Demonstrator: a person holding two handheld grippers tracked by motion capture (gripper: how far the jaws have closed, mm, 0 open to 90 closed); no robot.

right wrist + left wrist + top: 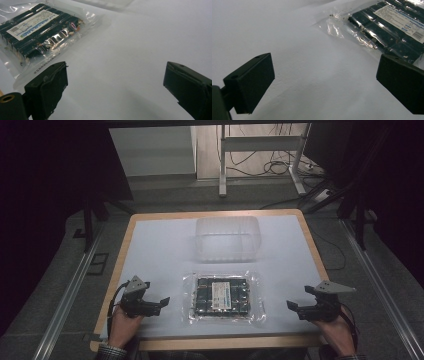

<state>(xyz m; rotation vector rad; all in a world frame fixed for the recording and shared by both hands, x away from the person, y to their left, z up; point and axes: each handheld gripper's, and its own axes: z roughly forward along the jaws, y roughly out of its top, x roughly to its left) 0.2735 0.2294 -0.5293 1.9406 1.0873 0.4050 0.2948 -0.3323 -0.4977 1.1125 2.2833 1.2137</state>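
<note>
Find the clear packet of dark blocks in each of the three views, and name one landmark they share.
High view: packet lies at the table's near middle, between both grippers.
Left gripper view: upper right, past the right finger.
Right gripper view: upper left, above the left finger.
Shared landmark: its white label.

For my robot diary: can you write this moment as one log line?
left gripper: open, empty | right gripper: open, empty | sealed packet: flat between them | clear tub: behind packet

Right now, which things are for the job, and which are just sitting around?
For the job, likely:
sealed packet
clear tub
left gripper, open
right gripper, open

Just around:
cables on the floor
metal stand
</note>
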